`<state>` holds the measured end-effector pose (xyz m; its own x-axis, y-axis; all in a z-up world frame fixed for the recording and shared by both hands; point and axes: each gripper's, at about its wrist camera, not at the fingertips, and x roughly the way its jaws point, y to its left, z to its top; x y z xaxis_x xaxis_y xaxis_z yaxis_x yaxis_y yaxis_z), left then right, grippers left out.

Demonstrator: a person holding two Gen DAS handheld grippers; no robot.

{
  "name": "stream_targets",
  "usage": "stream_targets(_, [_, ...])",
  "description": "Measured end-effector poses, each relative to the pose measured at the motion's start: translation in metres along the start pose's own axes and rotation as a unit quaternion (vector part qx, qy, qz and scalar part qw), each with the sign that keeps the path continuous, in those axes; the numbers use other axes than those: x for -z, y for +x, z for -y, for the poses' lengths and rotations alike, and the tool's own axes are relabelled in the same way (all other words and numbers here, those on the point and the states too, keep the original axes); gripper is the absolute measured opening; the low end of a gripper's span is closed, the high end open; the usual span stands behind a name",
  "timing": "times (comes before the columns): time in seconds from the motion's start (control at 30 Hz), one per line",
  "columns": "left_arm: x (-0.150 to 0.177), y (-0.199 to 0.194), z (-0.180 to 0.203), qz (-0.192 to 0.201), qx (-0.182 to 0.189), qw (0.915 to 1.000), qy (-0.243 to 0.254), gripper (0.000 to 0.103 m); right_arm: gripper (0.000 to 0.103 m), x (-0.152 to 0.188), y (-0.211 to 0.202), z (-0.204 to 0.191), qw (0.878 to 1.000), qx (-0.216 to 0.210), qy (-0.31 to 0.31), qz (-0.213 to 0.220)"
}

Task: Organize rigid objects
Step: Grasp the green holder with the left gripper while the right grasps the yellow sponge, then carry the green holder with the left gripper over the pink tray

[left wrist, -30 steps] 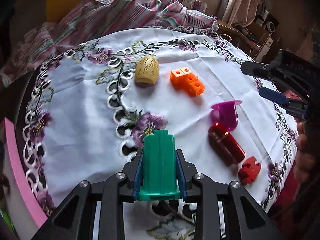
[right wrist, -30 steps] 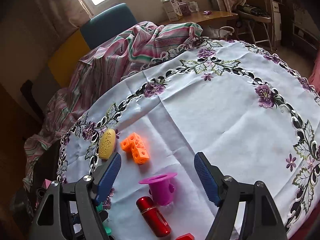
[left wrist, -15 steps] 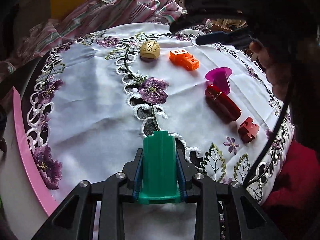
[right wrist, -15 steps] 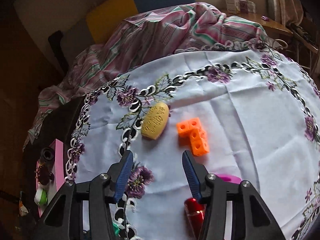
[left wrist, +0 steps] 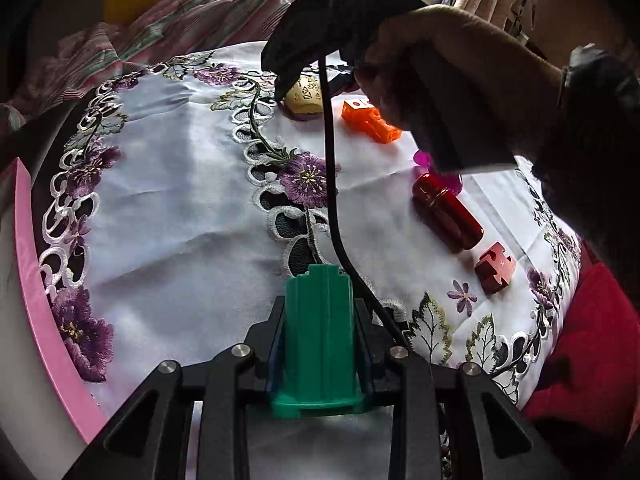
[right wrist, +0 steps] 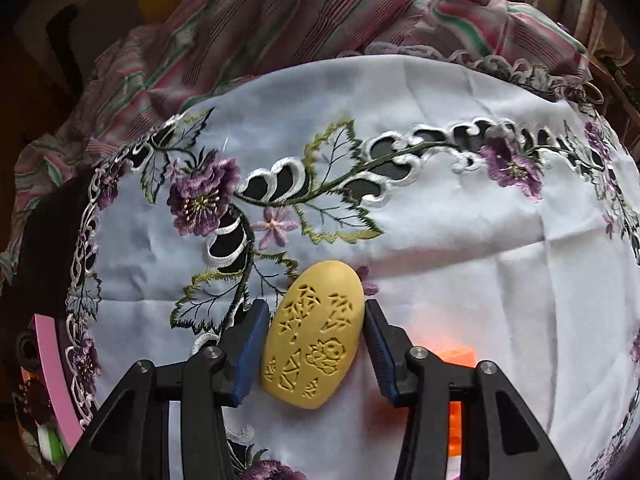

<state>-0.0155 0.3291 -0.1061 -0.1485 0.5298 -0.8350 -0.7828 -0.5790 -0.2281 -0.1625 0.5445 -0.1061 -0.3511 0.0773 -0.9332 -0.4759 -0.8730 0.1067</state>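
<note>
My left gripper (left wrist: pixel 319 336) is shut on a green ribbed block (left wrist: pixel 318 340), held above the near edge of the embroidered tablecloth (left wrist: pixel 180 200). My right gripper (right wrist: pixel 312 340) is open with its blue pads on either side of a yellow carved oval (right wrist: pixel 314 336) that lies on the cloth; a small gap shows on the left side. In the left wrist view the right gripper's fingertips are down at that oval (left wrist: pixel 305 98). An orange cube piece (left wrist: pixel 370 119), a purple cup (left wrist: pixel 440 168), a red cylinder (left wrist: pixel 448 210) and a red puzzle piece (left wrist: pixel 495 267) lie to the right.
A pink-rimmed container edge (left wrist: pixel 36 280) runs along the left of the table. A striped cloth (right wrist: pixel 320 20) is bunched behind the table. The right gripper's black cable (left wrist: pixel 332 184) hangs across the middle of the left wrist view.
My right gripper has moved forward and down around the yellow oval. My left gripper has drawn back toward the near table edge with the green block still in it.
</note>
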Motion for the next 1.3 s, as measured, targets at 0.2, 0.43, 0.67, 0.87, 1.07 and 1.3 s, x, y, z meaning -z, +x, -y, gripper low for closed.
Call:
stream_targets(0.2, [-0.001,0.0,0.002,0.004,-0.003,1.0,0.001,0.03,0.043,0.02,-0.031,-0.003,0.999,-0.033,-0.018,0.031])
stream_targets(0.43, [0.001,-0.011,0.0,0.001,-0.014,0.9998,-0.012,0.03,0.043,0.082,-0.068,-0.001,0.996,-0.052,-0.06,0.031])
stream_targets(0.67, [0.008,-0.055,0.009,0.041,-0.033,0.9986,0.0,0.03,0.043,0.14,-0.068,-0.006,0.995,-0.06,-0.074,0.01])
stream_targets(0.87, [0.011,-0.095,-0.001,0.07,-0.055,0.9959,-0.011,0.03,0.043,0.154,-0.055,-0.01,0.995,-0.033,-0.089,0.014])
stream_targets(1.07, [0.021,-0.121,-0.019,0.095,-0.092,0.9903,-0.043,0.03,0.043,0.154,-0.056,-0.011,0.995,-0.029,-0.096,0.024])
stream_targets(1.3, [0.036,-0.148,-0.041,0.112,-0.127,0.983,-0.072,0.03,0.043,0.155,-0.055,-0.013,0.994,-0.033,-0.097,0.025])
